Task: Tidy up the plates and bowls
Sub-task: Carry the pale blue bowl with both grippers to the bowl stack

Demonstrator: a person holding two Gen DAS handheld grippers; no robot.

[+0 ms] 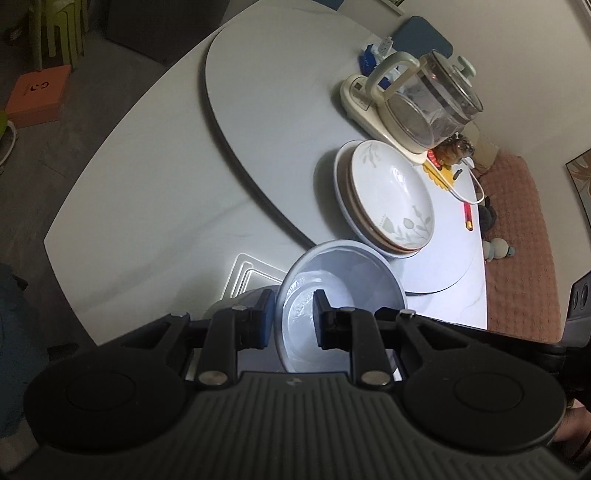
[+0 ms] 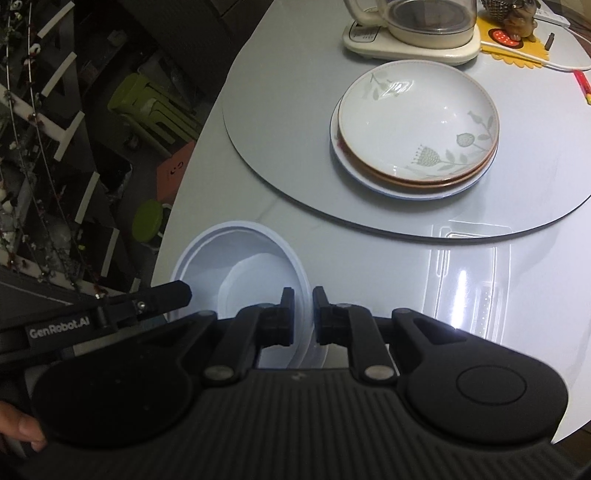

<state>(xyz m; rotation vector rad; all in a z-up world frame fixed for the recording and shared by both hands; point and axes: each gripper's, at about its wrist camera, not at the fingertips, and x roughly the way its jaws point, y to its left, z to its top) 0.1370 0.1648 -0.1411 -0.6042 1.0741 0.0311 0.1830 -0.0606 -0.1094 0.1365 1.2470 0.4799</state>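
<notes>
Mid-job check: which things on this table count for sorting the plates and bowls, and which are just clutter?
Job items:
- pale blue bowl, gripped at its rim by both grippers
- stack of plates on the turntable

Just lying about:
- glass kettle on its base
- red pen
- yellow mat

bowl point(image 2: 240, 266) near table edge, left of tray point(image 2: 469, 280) | both gripped at bowl rim: left gripper point(image 1: 295, 314), right gripper point(image 2: 303, 314) | turntable point(image 2: 295, 110) beyond bowl | stack of 3 plates point(image 2: 417, 133) on turntable, far right of bowl | kettle point(image 2: 424, 18) on base behind plates
</notes>
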